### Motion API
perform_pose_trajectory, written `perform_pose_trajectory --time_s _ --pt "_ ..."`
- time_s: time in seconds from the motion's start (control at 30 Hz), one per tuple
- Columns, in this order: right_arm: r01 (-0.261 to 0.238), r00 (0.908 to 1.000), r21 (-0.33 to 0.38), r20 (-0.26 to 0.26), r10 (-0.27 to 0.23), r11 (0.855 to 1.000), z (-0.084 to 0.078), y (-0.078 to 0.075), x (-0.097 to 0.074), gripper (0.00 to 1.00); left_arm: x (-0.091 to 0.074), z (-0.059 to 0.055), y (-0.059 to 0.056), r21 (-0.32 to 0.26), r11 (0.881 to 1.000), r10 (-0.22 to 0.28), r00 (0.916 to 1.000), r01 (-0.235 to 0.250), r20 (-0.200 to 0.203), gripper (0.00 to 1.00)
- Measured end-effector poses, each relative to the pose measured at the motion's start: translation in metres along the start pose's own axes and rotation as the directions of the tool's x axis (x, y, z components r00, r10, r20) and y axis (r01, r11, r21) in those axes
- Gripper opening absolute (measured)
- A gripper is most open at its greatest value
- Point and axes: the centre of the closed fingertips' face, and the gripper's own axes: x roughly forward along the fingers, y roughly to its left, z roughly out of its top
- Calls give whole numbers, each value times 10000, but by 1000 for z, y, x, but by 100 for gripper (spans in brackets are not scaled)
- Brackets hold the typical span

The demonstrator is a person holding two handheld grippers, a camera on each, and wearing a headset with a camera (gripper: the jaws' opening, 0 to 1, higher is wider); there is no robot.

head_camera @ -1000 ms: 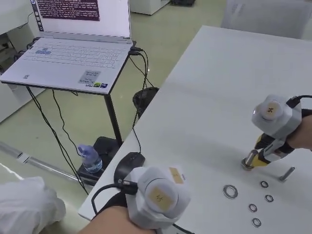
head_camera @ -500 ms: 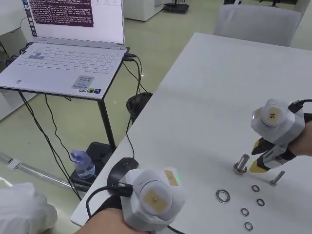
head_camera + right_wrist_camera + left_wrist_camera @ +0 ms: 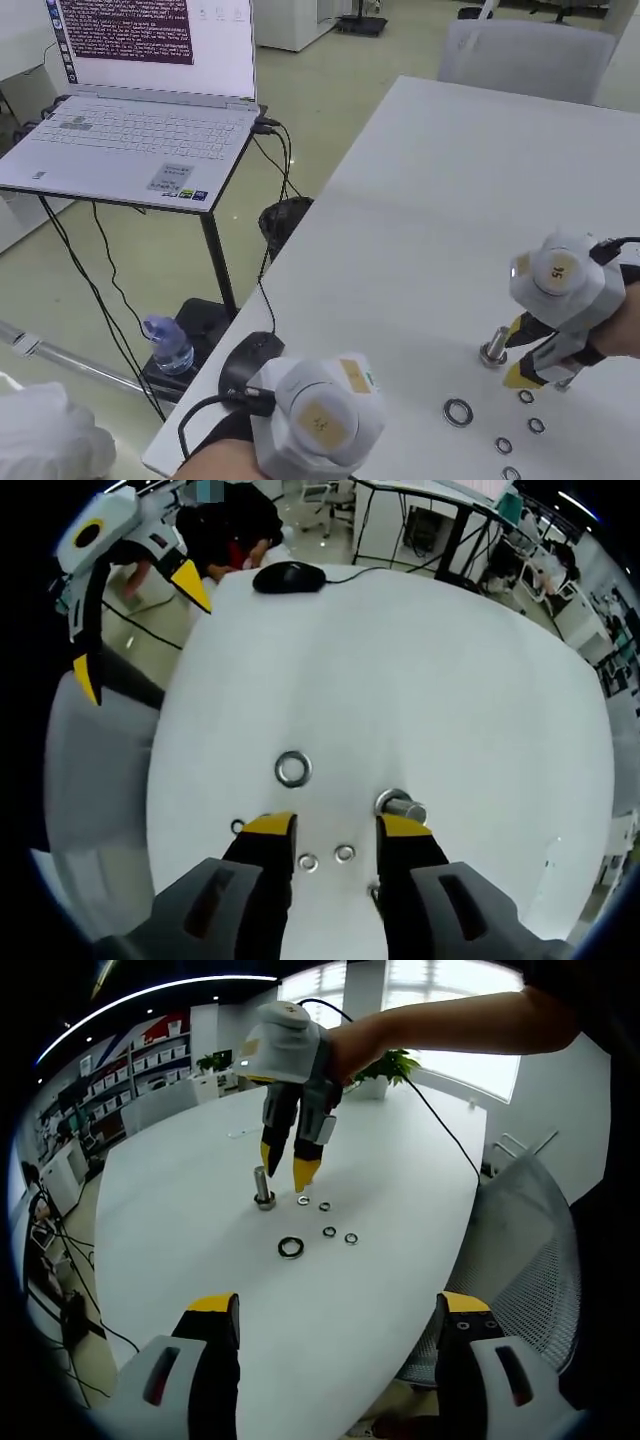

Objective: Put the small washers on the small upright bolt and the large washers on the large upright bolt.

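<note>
The right gripper (image 3: pixel 335 830) hangs tips-down over the small washers (image 3: pixel 344 853), jaws parted and empty, probably lining up a pick. In its own view the large bolt (image 3: pixel 400 806) stands upright at one o'clock off the jaw gap, the large washer (image 3: pixel 292 769) flat at eleven. The left gripper (image 3: pixel 340 1310) hangs back, spread wide and empty, likely to leave room.

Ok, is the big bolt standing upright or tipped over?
Upright: the large bolt stands on its head on the table, shank up; the open right gripper is beside it, not around it.
</note>
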Motion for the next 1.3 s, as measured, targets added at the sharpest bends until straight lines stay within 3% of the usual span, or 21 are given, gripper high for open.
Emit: perform_pose_trajectory --time_s 0.1,0.4,1.07,1.3 --pt "-73 10000 -29 58 73 10000 1 3 3 35 1 -1 0 27 10000 -13 10000 13 -64 81" --pt "-566 9975 -96 425 570 9984 7 29 26 42 4 0 -2 58 9999 -98 9999 97 49 86" --pt "-335 9977 -461 567 361 9984 15 33 59 41 9 -3 -11 108 9994 -322 9995 322 40 85" --pt "-333 9986 -586 397 357 9977 14 34 68 40 7 -4 -10 92 9993 -353 9994 353 -39 82"
